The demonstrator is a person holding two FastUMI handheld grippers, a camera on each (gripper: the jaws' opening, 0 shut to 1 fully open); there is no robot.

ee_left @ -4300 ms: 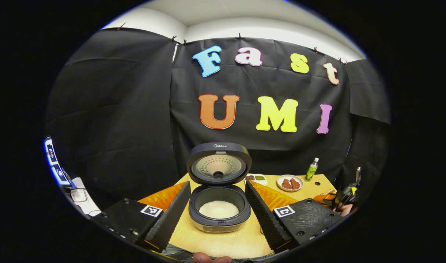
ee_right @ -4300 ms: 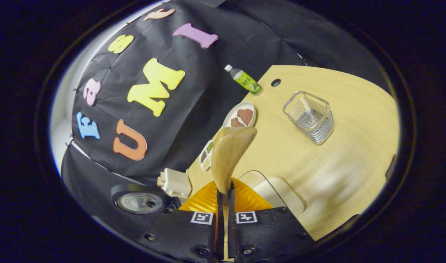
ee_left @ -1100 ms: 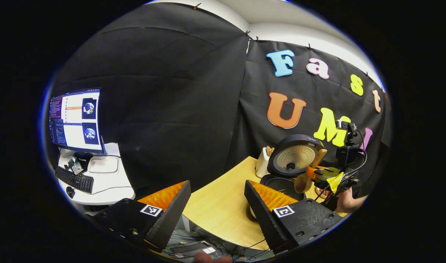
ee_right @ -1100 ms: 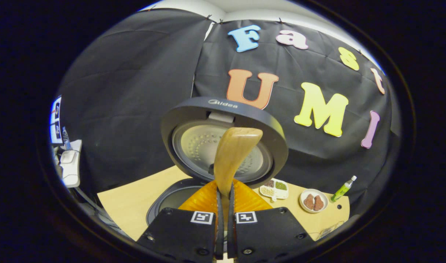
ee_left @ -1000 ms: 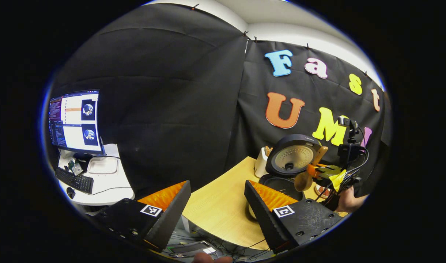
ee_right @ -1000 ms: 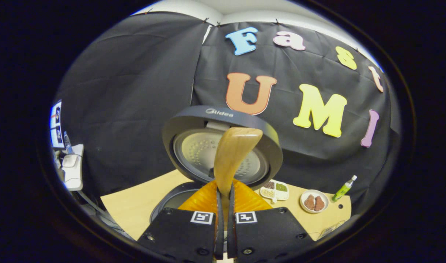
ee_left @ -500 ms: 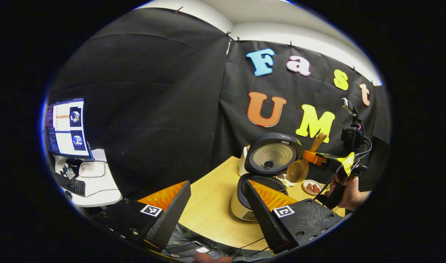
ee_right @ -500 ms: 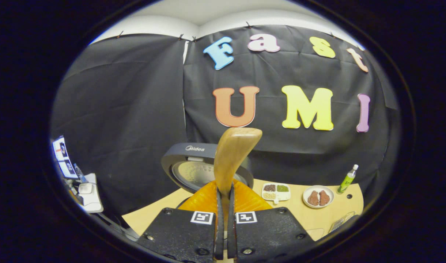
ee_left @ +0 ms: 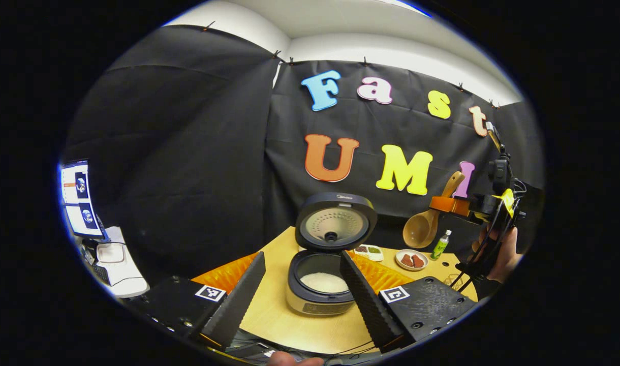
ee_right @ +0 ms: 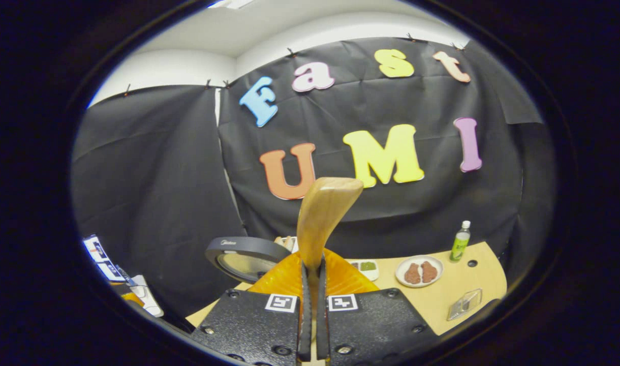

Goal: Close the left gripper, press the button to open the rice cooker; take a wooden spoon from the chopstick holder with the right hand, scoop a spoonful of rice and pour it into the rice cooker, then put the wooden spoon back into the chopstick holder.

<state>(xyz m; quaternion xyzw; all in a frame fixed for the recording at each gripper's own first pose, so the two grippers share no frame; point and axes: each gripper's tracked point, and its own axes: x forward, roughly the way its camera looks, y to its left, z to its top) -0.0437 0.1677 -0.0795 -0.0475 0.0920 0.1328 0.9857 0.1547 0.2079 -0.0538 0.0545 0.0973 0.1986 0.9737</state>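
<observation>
Rice cooker (ee_left: pixel 324 274), dark-rimmed with a pale body and its round lid raised upright, sits on the light wooden table (ee_left: pixel 279 317) in the left gripper view, white rice (ee_left: pixel 324 282) lying in its pot. The left gripper (ee_left: pixel 302 292) has its jaws wide apart, holding nothing, one finger to each side of the cooker. Farther right, a hand (ee_left: pixel 503 251) holds the right gripper (ee_left: pixel 450 204) high over the table with the wooden spoon (ee_left: pixel 427 223) clamped in it, bowl hanging down. Beyond lie a small round plate (ee_left: pixel 411 260) and a green bottle (ee_left: pixel 440 245).

In the right gripper view, the right gripper's (ee_right: pixel 311 284) jaws are closed on the wooden spoon's (ee_right: pixel 322 218) handle, which rises ahead. The cooker's raised lid (ee_right: pixel 244 256) is near left; the plate (ee_right: pixel 419 272), the bottle (ee_right: pixel 459 241) and a clear rectangular container (ee_right: pixel 464 304) are on the table (ee_right: pixel 472 284) to the right.
</observation>
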